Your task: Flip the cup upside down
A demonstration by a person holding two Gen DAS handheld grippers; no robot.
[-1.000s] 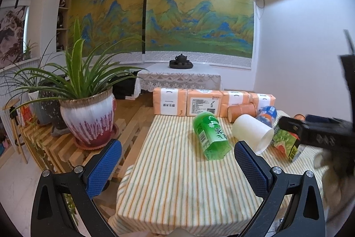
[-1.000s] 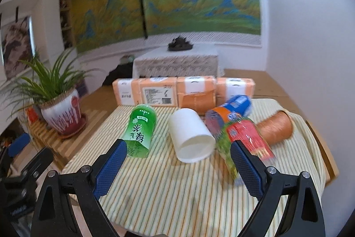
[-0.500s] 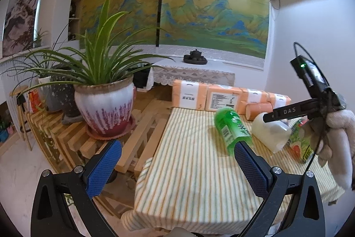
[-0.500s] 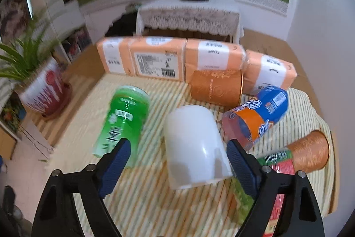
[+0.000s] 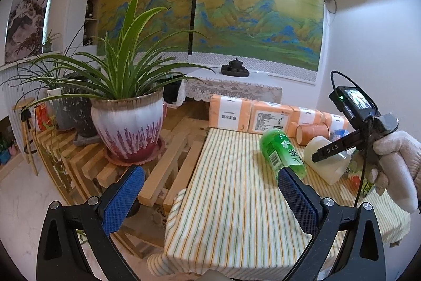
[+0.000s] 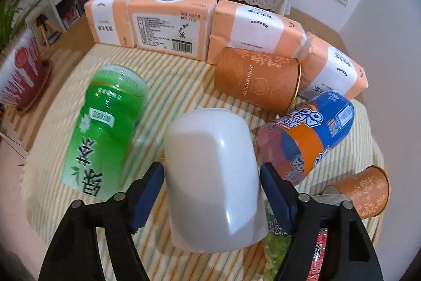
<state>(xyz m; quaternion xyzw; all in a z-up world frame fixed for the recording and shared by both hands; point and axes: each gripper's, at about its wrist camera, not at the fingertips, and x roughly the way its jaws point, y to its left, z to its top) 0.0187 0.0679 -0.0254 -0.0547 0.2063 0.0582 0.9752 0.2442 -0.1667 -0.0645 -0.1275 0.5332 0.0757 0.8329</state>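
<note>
A white cup (image 6: 213, 175) lies on its side on the striped tablecloth (image 6: 171, 80), its rim toward me. My right gripper (image 6: 211, 191) straddles the cup, with a blue pad on each side of it; the jaws are open and I cannot see them pressing on it. In the left wrist view the cup (image 5: 326, 162) shows at the right, under the right gripper held by a gloved hand (image 5: 394, 159). My left gripper (image 5: 210, 198) is open and empty, hanging over the table's left front corner.
A green bottle (image 6: 105, 133) lies left of the cup, a blue-orange bottle (image 6: 310, 133) right of it. Two orange paper cups (image 6: 255, 80) (image 6: 365, 188) lie on their sides. Orange tissue packs (image 6: 163, 25) line the far edge. A potted plant (image 5: 129, 128) stands left of the table.
My right gripper has moved down and forward until its pads flank the white cup. My left gripper has drifted back and to the left, away from the bottles.
</note>
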